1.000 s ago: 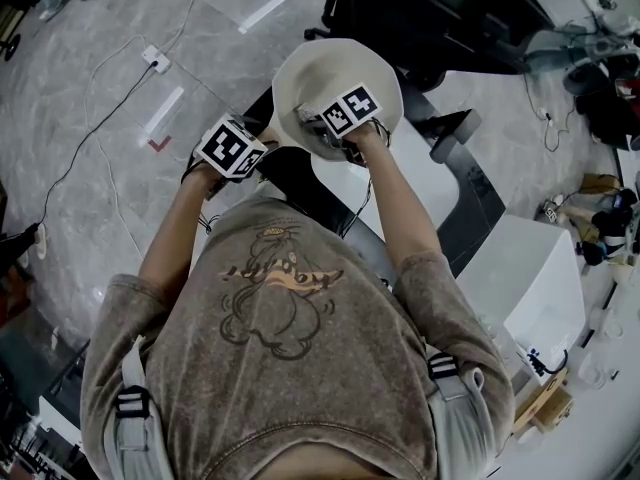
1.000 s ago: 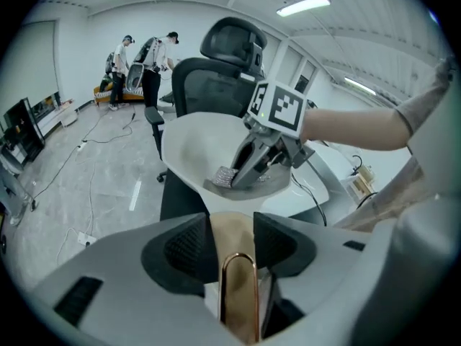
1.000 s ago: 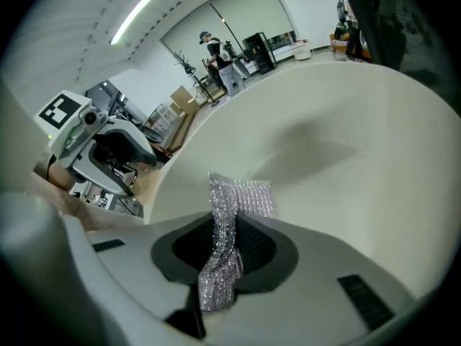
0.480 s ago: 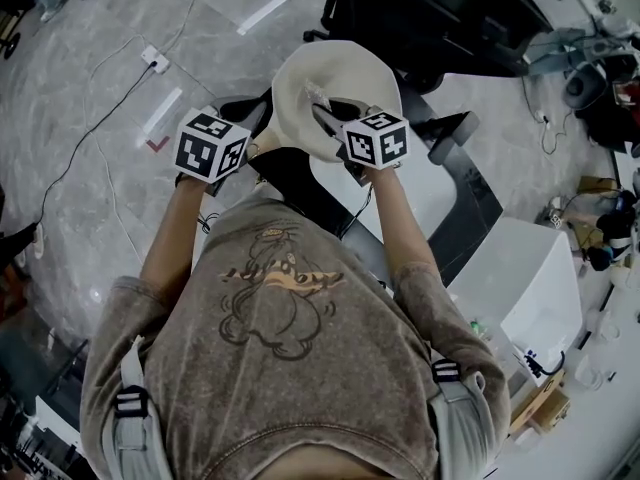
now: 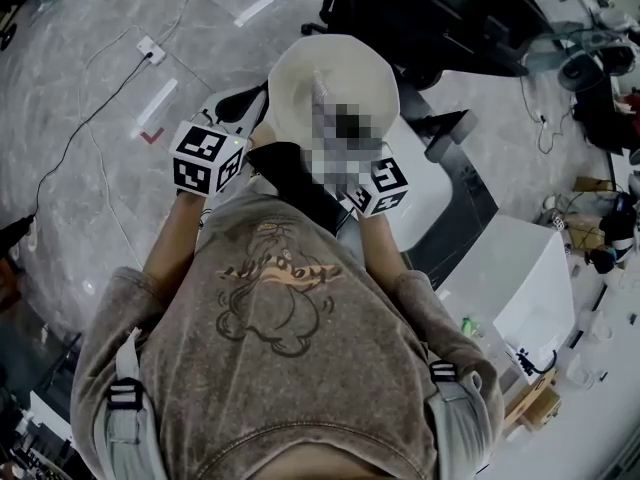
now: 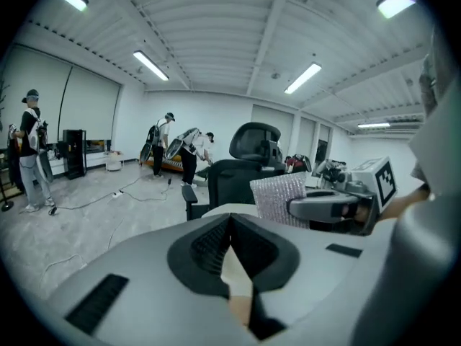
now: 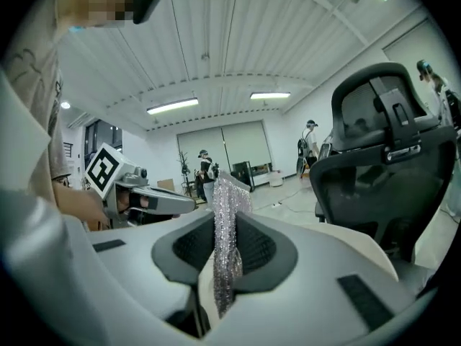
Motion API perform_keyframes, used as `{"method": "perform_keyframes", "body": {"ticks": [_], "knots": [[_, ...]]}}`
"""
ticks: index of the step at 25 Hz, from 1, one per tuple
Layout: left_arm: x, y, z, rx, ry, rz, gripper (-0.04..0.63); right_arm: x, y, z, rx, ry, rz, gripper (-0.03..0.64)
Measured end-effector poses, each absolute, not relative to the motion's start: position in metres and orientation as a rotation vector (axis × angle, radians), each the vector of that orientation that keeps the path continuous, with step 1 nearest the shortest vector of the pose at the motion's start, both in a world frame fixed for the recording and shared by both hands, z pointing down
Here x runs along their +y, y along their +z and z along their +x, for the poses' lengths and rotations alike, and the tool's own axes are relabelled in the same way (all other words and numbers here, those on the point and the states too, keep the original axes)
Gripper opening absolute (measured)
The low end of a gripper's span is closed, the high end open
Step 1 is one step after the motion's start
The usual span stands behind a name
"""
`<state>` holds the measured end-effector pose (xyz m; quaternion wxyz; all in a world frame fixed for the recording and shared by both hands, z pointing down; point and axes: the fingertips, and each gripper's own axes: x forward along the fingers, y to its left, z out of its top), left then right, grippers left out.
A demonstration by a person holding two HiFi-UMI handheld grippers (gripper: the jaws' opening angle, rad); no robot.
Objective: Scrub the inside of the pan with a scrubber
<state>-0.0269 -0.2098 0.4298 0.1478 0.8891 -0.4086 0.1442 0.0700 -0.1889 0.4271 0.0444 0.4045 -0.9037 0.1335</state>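
The cream round pan (image 5: 310, 73) is lifted in front of the person. My left gripper (image 6: 232, 254) is shut on a cream and tan piece of the pan, its handle (image 6: 238, 278); its marker cube (image 5: 208, 158) sits at the pan's left edge. My right gripper (image 7: 223, 247) is shut on a silver glittery scrubber (image 7: 227, 225), which stands upright between the jaws. Its marker cube (image 5: 381, 188) is just below the pan, near the person's chest. The left gripper view also shows the scrubber (image 6: 281, 197). A mosaic patch hides the right fingertips in the head view.
A black office chair (image 5: 450, 13) stands beyond the pan and close ahead of the right gripper (image 7: 382, 143). A white table (image 5: 435, 193) and a white box (image 5: 535, 278) lie to the right. Cables (image 5: 95, 108) cross the floor. People (image 6: 32, 150) stand far off.
Both grippers have come up towards the head camera. The left one shifted slightly left at the pan's handle. The right one drew back from the pan's inside towards the chest.
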Motion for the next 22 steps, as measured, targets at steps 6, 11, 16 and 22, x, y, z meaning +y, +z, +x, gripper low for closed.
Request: {"method": "perform_keyframes", "body": {"ticks": [6,11,16,22], "knots": [[-0.207,0.419,-0.027,-1.233,0.291,2.625,0.018,-0.181,0.422,0.079,-2.812,0.422,1.345,0.084],[-0.209,0.419,-0.023,-1.210,0.278,2.631,0.018,-0.186,0.420,0.086,-2.814,0.426,1.357,0.084],[-0.207,0.418,-0.018,-1.199,0.271,2.636,0.018,-0.188,0.422,0.088,-2.767,0.365,1.378,0.083],[-0.207,0.415,-0.021,-1.213,0.265,2.637,0.018,-0.190,0.421,0.091,-2.752,0.366,1.404,0.081]]}}
